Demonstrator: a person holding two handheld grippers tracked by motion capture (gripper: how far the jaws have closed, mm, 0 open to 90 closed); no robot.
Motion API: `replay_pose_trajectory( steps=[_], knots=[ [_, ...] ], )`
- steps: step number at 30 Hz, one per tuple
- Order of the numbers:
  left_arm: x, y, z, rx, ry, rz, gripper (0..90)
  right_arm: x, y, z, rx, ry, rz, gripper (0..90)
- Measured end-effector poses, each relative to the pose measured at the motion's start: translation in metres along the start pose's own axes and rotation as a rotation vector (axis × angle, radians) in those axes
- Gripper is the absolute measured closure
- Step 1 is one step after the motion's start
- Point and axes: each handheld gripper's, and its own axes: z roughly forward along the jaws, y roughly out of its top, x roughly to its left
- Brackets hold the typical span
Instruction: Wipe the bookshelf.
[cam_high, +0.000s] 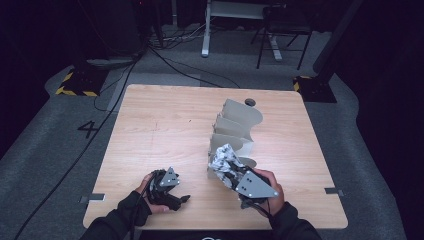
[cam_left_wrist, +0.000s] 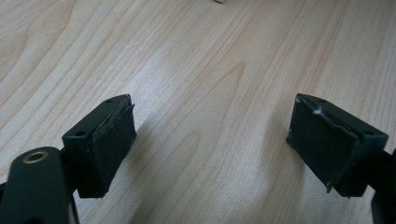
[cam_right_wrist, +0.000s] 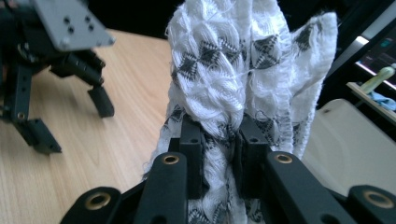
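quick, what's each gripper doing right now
left gripper: open, nothing between its fingers
right gripper: closed on the white patterned cloth

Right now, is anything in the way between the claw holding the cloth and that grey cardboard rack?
Nothing visible. The right claw is shut on the white knitted cloth with dark diamond patterns, which sits right against the near end of the grey cardboard rack with curved dividers. The open left claw is off to the side.

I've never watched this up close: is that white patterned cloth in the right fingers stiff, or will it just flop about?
Probably floppy: the cloth bunches into soft folds where the right gripper pinches it. It looks light, since a narrow pinch carries the bundle. Its loose knit with stray threads might snag on the grey divider rack beside it.
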Motion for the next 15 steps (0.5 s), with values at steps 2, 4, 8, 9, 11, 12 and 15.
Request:
replay_pose_trajectory(
  steps=[2,4,8,9,11,12,15],
  knots=[
    [0.0,0.0,0.0,-0.001,-0.001,-0.001,15.2,0.003,-0.003,0.005,0.017,0.003,-0.014,76.9],
    [0.0,0.0,0.0,-0.001,-0.001,0.0,15.3,0.011,-0.014,0.016,0.062,0.024,-0.037,76.9],
    [0.0,0.002,-0.001,0.027,-0.001,0.003,15.9,0.016,-0.025,0.024,0.103,0.053,-0.035,76.9],
    [-0.001,0.003,-0.001,0.032,-0.002,0.005,17.2,0.018,-0.03,0.027,0.13,0.068,-0.044,76.9],
    [-0.003,0.007,-0.003,0.038,0.001,0.01,20.6,0.021,-0.037,0.031,0.165,0.085,-0.05,76.8],
    [-0.004,0.009,-0.004,0.021,0.005,0.017,23.4,0.023,-0.043,0.033,0.187,0.096,-0.052,76.8],
    [-0.006,0.023,-0.016,-0.097,-0.022,0.022,25.7,0.024,-0.052,0.033,0.222,0.11,-0.046,76.7]
  ],
)
